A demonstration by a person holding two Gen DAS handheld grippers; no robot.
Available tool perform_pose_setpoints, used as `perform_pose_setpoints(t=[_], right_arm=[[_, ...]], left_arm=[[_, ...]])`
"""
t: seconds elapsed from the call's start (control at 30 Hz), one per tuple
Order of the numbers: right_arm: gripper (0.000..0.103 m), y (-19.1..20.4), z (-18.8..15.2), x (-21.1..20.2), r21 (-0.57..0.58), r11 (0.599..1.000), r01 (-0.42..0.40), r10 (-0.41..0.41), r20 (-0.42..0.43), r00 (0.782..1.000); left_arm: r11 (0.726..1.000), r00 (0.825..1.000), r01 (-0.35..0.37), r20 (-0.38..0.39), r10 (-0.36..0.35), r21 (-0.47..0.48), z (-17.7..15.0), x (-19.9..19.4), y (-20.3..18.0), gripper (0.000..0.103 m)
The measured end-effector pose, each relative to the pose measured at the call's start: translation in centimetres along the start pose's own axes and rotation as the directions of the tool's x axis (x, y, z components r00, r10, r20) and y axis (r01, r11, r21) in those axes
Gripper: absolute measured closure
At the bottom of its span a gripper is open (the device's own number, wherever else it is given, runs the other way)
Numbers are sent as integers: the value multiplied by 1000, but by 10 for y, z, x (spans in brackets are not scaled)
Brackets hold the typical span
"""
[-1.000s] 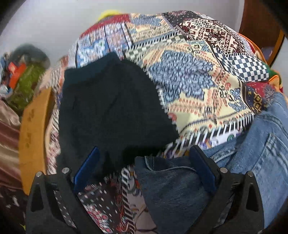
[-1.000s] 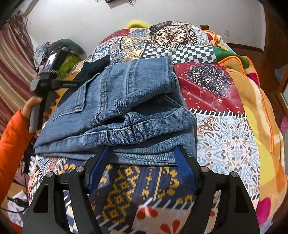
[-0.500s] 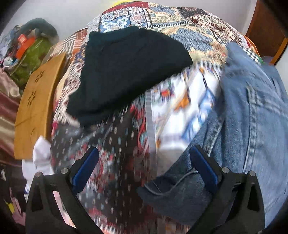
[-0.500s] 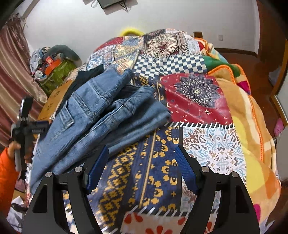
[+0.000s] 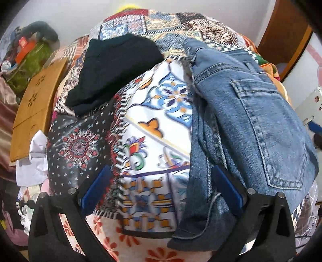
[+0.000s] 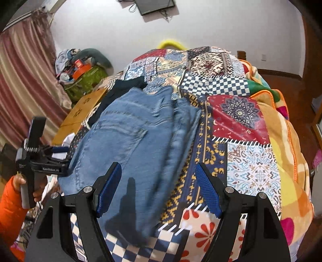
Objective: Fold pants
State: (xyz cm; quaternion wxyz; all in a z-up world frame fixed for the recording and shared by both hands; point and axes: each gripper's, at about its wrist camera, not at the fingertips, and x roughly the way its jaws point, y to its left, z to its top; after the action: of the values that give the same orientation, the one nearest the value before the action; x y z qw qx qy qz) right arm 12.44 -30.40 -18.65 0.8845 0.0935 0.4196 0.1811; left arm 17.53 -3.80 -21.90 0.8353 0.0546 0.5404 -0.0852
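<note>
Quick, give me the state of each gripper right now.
Left gripper: open, holding nothing; the jeans lie by its right finger.
Right gripper: open, empty, above the jeans.

I'm looking across the bed, its patchwork quilt bright with checks, mandalas and orange flowers. Beyond its far edge stands a plain white wall, a dark screen mounted high on it with wires hanging. Off the bed's left edge, striped pink curtains hang down, beside a green bag heaped with clutter and a carved wooden board. Dark wood trim runs along the right.
</note>
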Motion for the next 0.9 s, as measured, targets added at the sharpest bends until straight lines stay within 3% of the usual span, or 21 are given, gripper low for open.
perform_pose_setpoints(t=[0.1, 0.2, 0.27, 0.37, 0.63, 0.8, 0.9], right_arm=[[30, -6, -8, 17, -14, 999, 40, -40, -47, 998], [30, -18, -17, 27, 20, 1000, 8, -6, -76, 997], [30, -23, -15, 27, 46, 999, -7, 10, -83, 996], [30, -19, -3, 22, -14, 999, 43, -44, -68, 997], [30, -21, 53, 33, -82, 994, 67, -64, 42, 997], [45, -32, 86, 61, -68, 997, 29, -27, 31, 999], [57, -35, 99, 83, -62, 998, 0, 0, -3, 1000]], left_arm=[[1000, 1000, -9, 29, 9, 9, 1, -1, -3, 0], [999, 998, -34, 63, 32, 37, 4, -9, -2, 0], [994, 991, -76, 114, 68, 73, 9, -20, -4, 0], [987, 977, -124, 187, 103, 105, 25, -34, -5, 0], [991, 963, -32, 270, -3, 127, 96, -35, -16, 0], [987, 966, 5, 256, -47, 163, 131, -8, -30, 0], [986, 976, 49, 203, -81, 158, 148, 17, -37, 10]])
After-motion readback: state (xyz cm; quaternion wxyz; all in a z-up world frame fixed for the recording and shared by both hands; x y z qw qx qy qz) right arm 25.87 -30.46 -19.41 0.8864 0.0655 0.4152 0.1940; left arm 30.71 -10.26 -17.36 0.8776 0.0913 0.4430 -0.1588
